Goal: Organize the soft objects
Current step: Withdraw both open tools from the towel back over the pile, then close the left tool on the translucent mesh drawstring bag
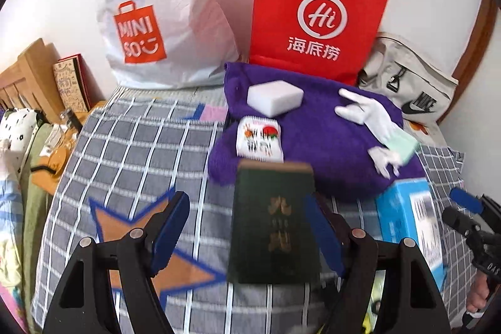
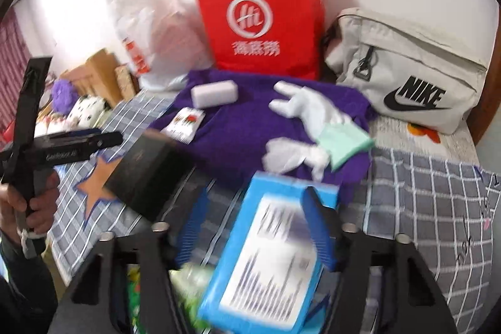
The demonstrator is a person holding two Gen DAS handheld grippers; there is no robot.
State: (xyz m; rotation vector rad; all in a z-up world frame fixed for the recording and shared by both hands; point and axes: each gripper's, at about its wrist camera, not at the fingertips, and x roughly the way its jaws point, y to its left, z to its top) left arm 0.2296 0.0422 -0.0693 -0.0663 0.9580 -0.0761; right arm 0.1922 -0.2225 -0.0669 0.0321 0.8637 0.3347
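Left gripper (image 1: 247, 237) stood wide over the checked bedspread (image 1: 125, 146). A dark green book (image 1: 275, 227) lay between its blue pads, against the right pad only; gilt title blurred, unreadable. Right gripper (image 2: 253, 227) also looked spread, with a blue box (image 2: 266, 255) between its fingers; motion blur hid whether the pads pressed it, so hold could not be told. Label print on the box smeared. Something green below the box, cut off, unidentified.

Just beyond, the purple sweater (image 1: 313, 146) lay bunched on the bed, knit, soft-edged, its near hem partly hidden behind book and box. On it: a small printed packet (image 1: 260, 140) nearest, a white glove (image 1: 369, 111) with mint cuff at right, a second glove (image 1: 385, 158) partly under it, a white sponge block (image 1: 275, 97) farther back.

Against the wall: white Miniso bag (image 1: 156, 21), red paper bag (image 1: 316, 14), grey Nike bag (image 2: 407, 68) at right, partly behind the red one.
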